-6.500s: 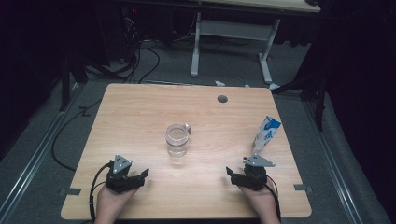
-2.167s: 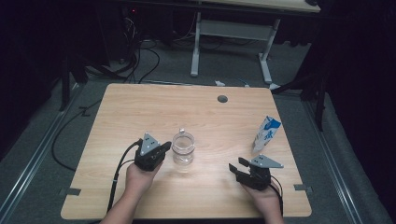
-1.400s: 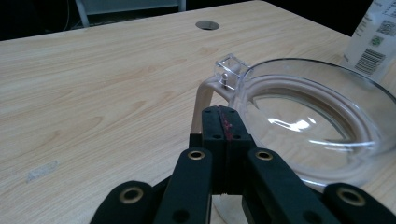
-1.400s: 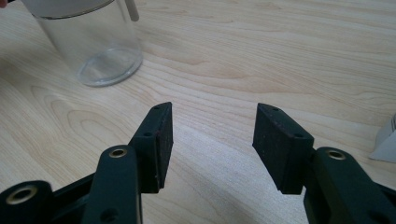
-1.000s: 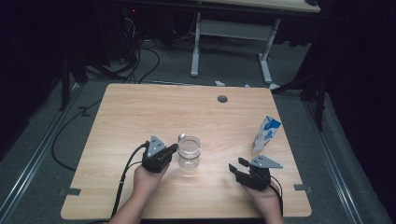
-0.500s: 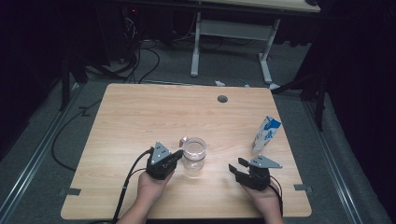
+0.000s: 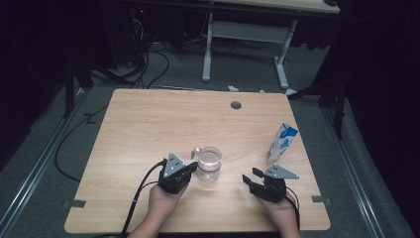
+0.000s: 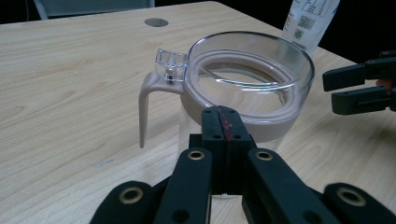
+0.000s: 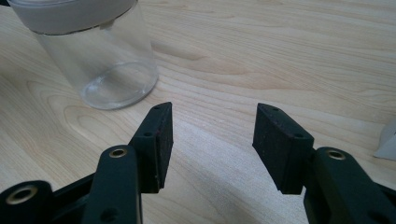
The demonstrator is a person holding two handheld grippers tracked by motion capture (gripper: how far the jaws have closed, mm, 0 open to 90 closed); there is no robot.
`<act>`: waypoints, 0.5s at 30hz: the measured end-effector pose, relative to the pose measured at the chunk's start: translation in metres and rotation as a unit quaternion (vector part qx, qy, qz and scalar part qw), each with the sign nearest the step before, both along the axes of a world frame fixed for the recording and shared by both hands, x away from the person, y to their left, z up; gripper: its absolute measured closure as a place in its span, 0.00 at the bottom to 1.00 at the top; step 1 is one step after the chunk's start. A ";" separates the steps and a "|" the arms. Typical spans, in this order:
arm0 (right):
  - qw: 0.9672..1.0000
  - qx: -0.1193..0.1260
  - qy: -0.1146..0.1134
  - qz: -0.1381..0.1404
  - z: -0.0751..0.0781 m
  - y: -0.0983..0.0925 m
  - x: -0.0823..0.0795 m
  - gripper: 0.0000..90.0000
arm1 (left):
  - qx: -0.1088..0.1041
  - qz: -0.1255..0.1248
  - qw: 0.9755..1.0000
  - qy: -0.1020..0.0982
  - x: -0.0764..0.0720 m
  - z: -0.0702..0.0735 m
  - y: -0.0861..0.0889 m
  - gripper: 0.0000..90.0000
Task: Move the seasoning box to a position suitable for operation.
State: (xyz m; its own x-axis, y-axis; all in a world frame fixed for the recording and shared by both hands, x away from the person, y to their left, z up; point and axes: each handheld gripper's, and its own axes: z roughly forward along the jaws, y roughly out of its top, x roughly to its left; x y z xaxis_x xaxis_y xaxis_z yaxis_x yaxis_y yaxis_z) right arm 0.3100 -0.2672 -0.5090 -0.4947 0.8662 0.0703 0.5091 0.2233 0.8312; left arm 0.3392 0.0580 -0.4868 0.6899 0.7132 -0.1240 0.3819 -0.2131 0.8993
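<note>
A clear glass jar (image 7: pixel 209 164) with a greyish collar, a side handle and a clear flip lid stands on the wooden table (image 7: pixel 148 124), near its front middle. My left gripper (image 7: pixel 190 167) is shut with nothing between its jaws, and its tips rest against the jar's left side. In the left gripper view the joined tips (image 8: pixel 224 113) meet the jar (image 8: pixel 247 79) just under its collar. My right gripper (image 7: pixel 251 177) stands open on the table right of the jar, apart from it. In the right gripper view its open jaws (image 9: pixel 212 126) frame bare wood, with the jar (image 9: pixel 100 56) at upper left.
A white and blue milk carton (image 7: pixel 283 141) stands upright near the table's right edge, behind my right gripper. A round cable hole (image 7: pixel 236 105) sits at the table's far middle. Cables and a desk frame lie on the floor beyond.
My left gripper, shut, has slid right and toward the front edge, and the jar has shifted right with it. The right gripper has stayed where it was.
</note>
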 end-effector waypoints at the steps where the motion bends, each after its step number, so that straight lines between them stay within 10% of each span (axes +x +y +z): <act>1: 1.000 0.000 0.000 -0.001 0.000 0.000 0.000 0.53 | 0.001 0.002 1.000 -0.001 0.000 0.000 0.001 1.00; 15: 1.000 0.000 -0.002 0.000 0.001 -0.001 0.000 0.53 | 0.002 0.034 0.999 -0.004 0.016 0.019 0.016 1.00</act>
